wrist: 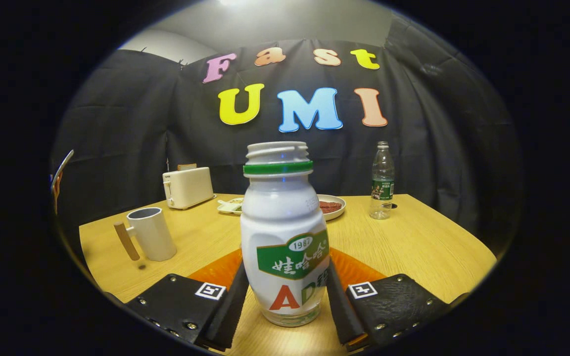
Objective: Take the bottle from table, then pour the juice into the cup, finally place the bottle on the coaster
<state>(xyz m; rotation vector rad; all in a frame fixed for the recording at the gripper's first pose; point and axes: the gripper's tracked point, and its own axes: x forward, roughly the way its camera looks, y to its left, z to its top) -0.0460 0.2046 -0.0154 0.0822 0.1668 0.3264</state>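
You have one bottle (285, 232) upright between the fingers of your gripper (285, 301), both pads pressed against its lower sides, pinching it. It stands open-mouthed, cap off, with a threaded neck, a green ring below the threads, a white body and a green band of label across the front over red and green lettering; its clear base sits at or just above the wooden table (413, 242), and you cannot tell whether it touches. One orange coaster (215, 271) lies flat just behind the bottle, showing on both sides of it. One white cup (152, 233) with a wooden handle stands to the left, apart from the coaster. Farther back you have one cream toaster (188, 187) against the cloth wall, one plate (332, 206) holding something dark red directly behind the bottle, one smaller pale dish (229, 205) beside that plate, and one clear plastic water bottle (382, 181) with a green label, upright on the right and well apart from everything else.
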